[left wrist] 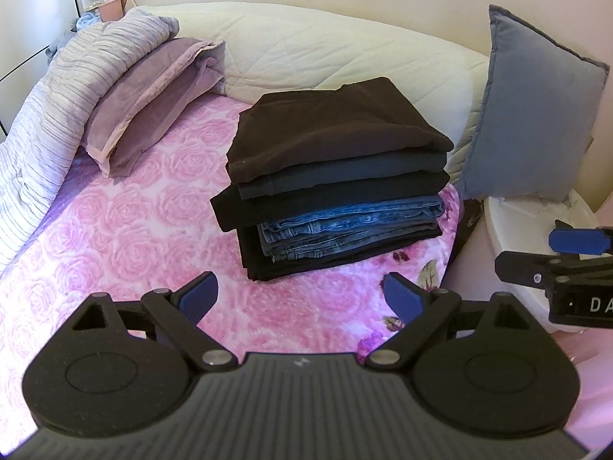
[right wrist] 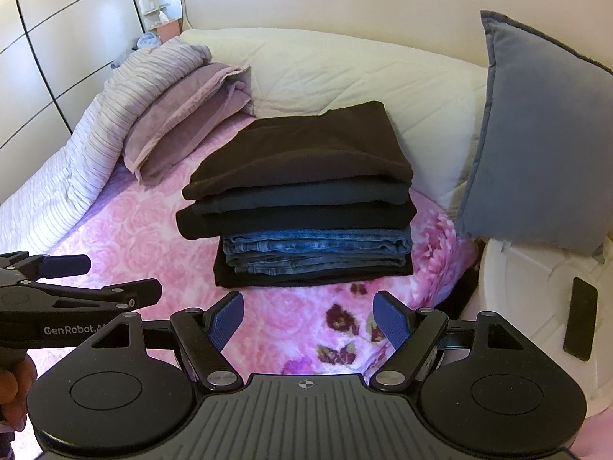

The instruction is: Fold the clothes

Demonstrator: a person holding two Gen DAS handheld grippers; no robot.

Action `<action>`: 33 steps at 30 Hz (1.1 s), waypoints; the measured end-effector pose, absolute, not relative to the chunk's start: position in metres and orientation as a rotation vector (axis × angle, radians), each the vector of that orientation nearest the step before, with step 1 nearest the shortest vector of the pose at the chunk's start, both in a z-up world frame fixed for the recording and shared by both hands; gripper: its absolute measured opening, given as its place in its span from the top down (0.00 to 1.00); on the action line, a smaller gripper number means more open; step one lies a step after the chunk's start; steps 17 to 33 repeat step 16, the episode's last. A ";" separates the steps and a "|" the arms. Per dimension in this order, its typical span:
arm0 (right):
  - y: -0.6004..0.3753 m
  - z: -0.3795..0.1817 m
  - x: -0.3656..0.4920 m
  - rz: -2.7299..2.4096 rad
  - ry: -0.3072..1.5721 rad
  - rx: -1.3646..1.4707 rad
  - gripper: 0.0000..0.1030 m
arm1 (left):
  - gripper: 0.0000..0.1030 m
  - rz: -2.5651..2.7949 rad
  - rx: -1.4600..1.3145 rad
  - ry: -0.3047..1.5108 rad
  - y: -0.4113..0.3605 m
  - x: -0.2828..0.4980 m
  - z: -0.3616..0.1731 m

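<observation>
On the bed (left wrist: 126, 230) a folded stack (left wrist: 337, 176) sits finished, both the left claw (left wrist: 302, 299) and right claw (right wrist: 308, 320) apart and empty, no loose garment visible.

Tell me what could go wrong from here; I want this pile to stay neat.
1. The stack of folded clothes is tall and uneven: the black layer above the jeans overhangs them leftward, so another garment or a nudge might topple it.
2. It sits near the bed's right edge on a soft floral blanket, so it could slide off.
</observation>
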State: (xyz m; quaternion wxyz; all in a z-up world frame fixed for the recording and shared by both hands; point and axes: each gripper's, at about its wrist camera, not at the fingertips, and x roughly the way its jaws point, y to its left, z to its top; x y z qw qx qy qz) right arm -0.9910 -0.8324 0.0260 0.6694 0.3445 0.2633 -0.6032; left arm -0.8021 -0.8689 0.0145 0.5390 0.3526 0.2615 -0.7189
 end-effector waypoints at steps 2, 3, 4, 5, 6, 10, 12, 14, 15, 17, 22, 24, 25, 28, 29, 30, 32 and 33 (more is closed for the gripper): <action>-0.834 0.025 -0.992 -1.358 0.595 0.777 0.25 | 0.11 -1.709 0.845 0.617 -0.870 -0.804 0.014; -0.834 0.025 -0.992 -1.358 0.595 0.777 0.25 | 0.11 -1.709 0.848 0.615 -0.870 -0.804 0.013; -0.835 0.025 -0.993 -1.358 0.596 0.778 0.25 | 0.11 -1.709 0.851 0.612 -0.871 -0.805 0.013; -0.836 0.025 -0.993 -1.357 0.597 0.778 0.25 | 0.11 -1.709 0.852 0.613 -0.871 -0.805 0.012; -0.836 0.024 -0.993 -1.357 0.599 0.779 0.25 | 0.11 -1.710 0.853 0.616 -0.870 -0.805 0.012; -0.838 0.023 -0.994 -1.354 0.604 0.779 0.25 | 0.11 -1.709 0.854 0.621 -0.871 -0.806 0.011; -0.839 0.023 -0.994 -1.353 0.606 0.779 0.25 | 0.11 -1.709 0.854 0.622 -0.871 -0.807 0.010; -0.840 0.022 -0.994 -1.352 0.607 0.779 0.25 | 0.11 -1.710 0.853 0.624 -0.871 -0.807 0.010; -0.840 0.022 -0.994 -1.351 0.608 0.779 0.25 | 0.11 -1.712 0.851 0.622 -0.870 -0.807 0.010; -0.840 0.022 -0.994 -1.350 0.610 0.779 0.25 | 0.11 -1.712 0.846 0.618 -0.870 -0.807 0.010; -0.840 0.022 -0.994 -1.350 0.610 0.779 0.25 | 0.11 -1.712 0.846 0.618 -0.870 -0.807 0.010; -0.840 0.022 -0.994 -1.350 0.610 0.779 0.25 | 0.11 -1.712 0.846 0.618 -0.870 -0.807 0.010; -0.840 0.022 -0.994 -1.350 0.610 0.779 0.25 | 0.11 -1.712 0.846 0.618 -0.870 -0.807 0.010; -0.840 0.022 -0.994 -1.350 0.610 0.779 0.25 | 0.11 -1.712 0.846 0.618 -0.870 -0.807 0.010; -0.840 0.022 -0.994 -1.350 0.610 0.779 0.25 | 0.11 -1.712 0.846 0.618 -0.870 -0.807 0.010; -0.840 0.022 -0.994 -1.350 0.610 0.779 0.25 | 0.11 -1.712 0.846 0.618 -0.870 -0.807 0.010; -0.840 0.022 -0.994 -1.350 0.610 0.779 0.25 | 0.11 -1.712 0.846 0.618 -0.870 -0.807 0.010; -0.840 0.022 -0.994 -1.350 0.610 0.779 0.25 | 0.11 -1.712 0.846 0.618 -0.870 -0.807 0.010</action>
